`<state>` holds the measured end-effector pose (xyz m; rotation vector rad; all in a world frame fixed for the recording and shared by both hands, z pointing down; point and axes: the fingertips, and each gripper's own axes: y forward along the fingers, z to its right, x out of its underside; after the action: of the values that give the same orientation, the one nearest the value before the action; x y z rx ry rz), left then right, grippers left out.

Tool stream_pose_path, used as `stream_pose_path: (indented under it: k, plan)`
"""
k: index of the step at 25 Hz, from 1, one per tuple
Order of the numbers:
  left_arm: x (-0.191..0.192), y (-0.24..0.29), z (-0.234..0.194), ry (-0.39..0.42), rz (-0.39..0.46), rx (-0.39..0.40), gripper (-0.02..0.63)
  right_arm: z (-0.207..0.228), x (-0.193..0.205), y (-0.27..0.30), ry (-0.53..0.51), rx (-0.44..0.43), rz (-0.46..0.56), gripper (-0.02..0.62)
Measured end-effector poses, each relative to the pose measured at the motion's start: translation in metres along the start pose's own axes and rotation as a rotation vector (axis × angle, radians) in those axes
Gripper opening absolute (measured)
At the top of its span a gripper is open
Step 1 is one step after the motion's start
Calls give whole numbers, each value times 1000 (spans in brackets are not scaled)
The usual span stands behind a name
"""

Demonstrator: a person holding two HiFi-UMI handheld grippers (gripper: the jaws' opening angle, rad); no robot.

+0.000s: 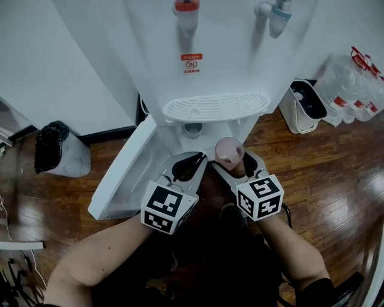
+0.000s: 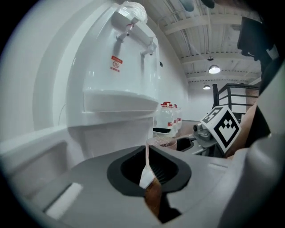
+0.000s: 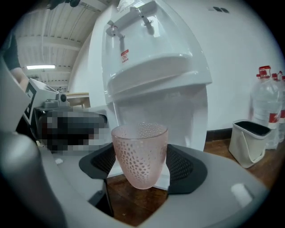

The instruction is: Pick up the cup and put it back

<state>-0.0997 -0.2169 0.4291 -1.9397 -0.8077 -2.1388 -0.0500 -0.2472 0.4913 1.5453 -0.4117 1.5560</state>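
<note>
A pink dimpled glass cup (image 3: 140,153) stands upright between the dark pads of my right gripper (image 3: 141,167), which is shut on it. In the head view the cup (image 1: 228,150) hangs below the white drip tray (image 1: 217,107) of the water dispenser (image 1: 216,60), in front of its lower cabinet. My left gripper (image 1: 192,159) is just left of the cup, shut with nothing in it. Its jaws (image 2: 149,167) leave only a thin slit, and the cup's rim (image 2: 161,141) shows beyond them to the right.
The dispenser has a red tap (image 1: 186,9) and a blue tap (image 1: 279,12). Its lower cabinet door (image 1: 129,171) hangs open to the left. A black-bagged bin (image 1: 57,150) stands on the wooden floor at left, and a white bin (image 1: 303,105) with water bottles (image 1: 357,84) at right.
</note>
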Motion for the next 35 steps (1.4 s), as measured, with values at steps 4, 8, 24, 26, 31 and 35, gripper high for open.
stream_pose_path:
  k: [4, 8, 24, 26, 31, 35]
  plan:
    - [-12, -16, 2, 26, 3, -22, 46, -9, -15, -17, -1, -7, 6, 356]
    - [-37, -37, -4, 70, 36, -58, 46, -20, -31, -31, -16, -28, 13, 356]
    - [-144, -113, -5, -128, 113, 40, 57, -71, -108, -85, -122, -148, 34, 357]
    - [-154, -122, -5, -145, 111, 38, 58, -76, -127, -96, -134, -160, 56, 357]
    - [-189, -153, 10, -135, 160, 54, 87, -88, -169, -122, -165, -194, 87, 357]
    - [-222, -190, 5, -175, 274, -1, 111, -103, -204, -140, -189, -229, 111, 357]
